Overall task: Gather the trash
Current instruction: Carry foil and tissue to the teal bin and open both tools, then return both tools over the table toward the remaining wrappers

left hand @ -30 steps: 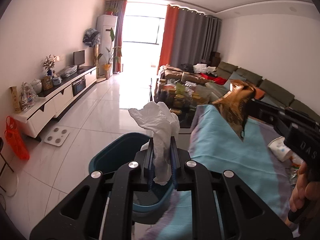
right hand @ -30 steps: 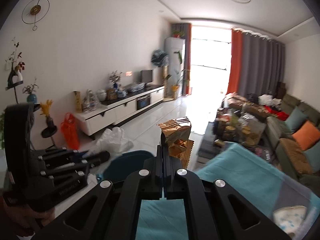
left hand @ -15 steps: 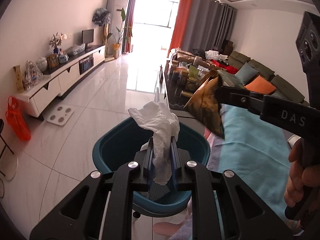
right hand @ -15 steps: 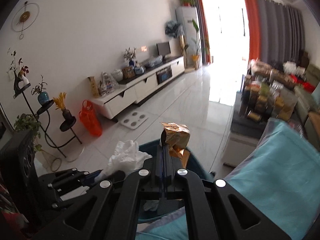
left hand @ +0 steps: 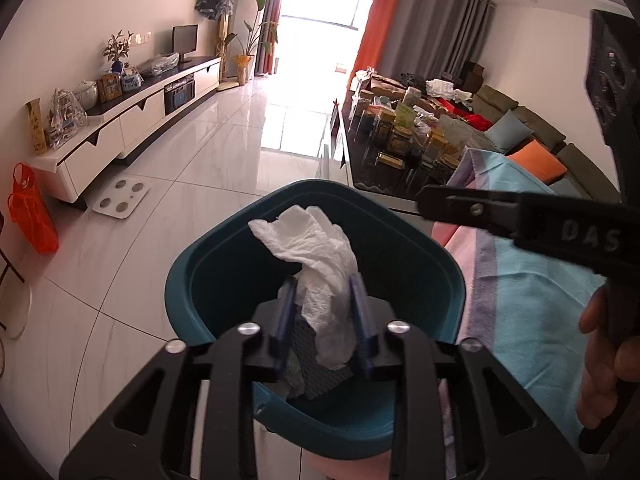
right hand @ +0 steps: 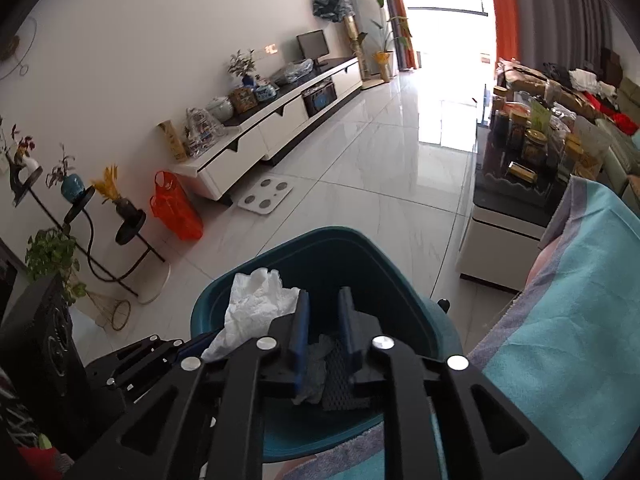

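As our left gripper's (left hand: 323, 312) jaws have just been opening, they stand slack around one crumpled white paper tissue (left hand: 320, 248), held over the mouth of the one teal plastic bin (left hand: 420, 240). Our right gripper's (right hand: 323, 320) jaws, likewise just opening, stand parted with nothing between them, above the same bin. Grey scraps at the bin's bottom are half hidden behind the fingers. A light blue towel (left hand: 532, 312) borders the bin on the right, and bare white tile floor (left hand: 120, 264) lies open on the left.

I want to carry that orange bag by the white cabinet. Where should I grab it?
Probably by the loop handles of the orange bag, coming from above: it stands upright on the floor and they stick up on top.
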